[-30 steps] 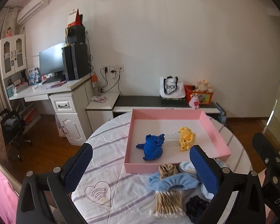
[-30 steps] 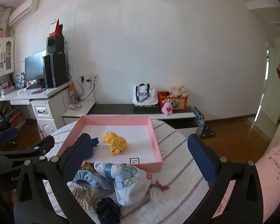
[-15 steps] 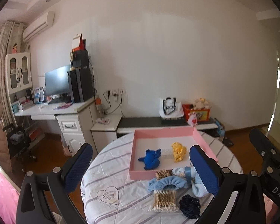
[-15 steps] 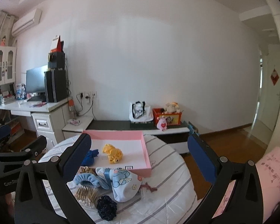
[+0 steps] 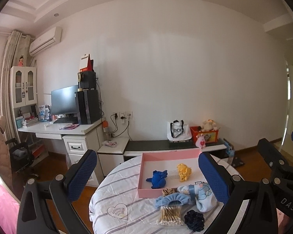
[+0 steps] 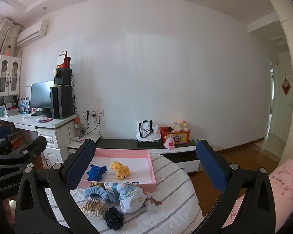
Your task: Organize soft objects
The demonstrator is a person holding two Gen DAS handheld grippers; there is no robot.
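In my pink tray (image 5: 144, 172) a crumpled blue scrunchie (image 5: 157, 179) lies at nine o'clock of a yellow one (image 5: 183, 172), slightly apart. Just outside its six o'clock wall on the worktop (image 5: 115, 191): a tan scrunchie (image 5: 168, 191), a light-blue plush band (image 5: 172, 198), a cartoon-print pouch (image 6: 131, 195) and a dark navy scrunchie (image 5: 194, 220).

Matt pink tray (image 5: 169, 153), striped cloth tablecloth (image 5: 115, 191)

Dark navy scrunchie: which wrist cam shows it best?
Right wrist. The dark navy scrunchie lies fully in view on the striped tablecloth, between the open gripper's fingers, below the cotton swab pack. Left wrist view also shows it, but nearer the bottom edge, close beside the right finger.
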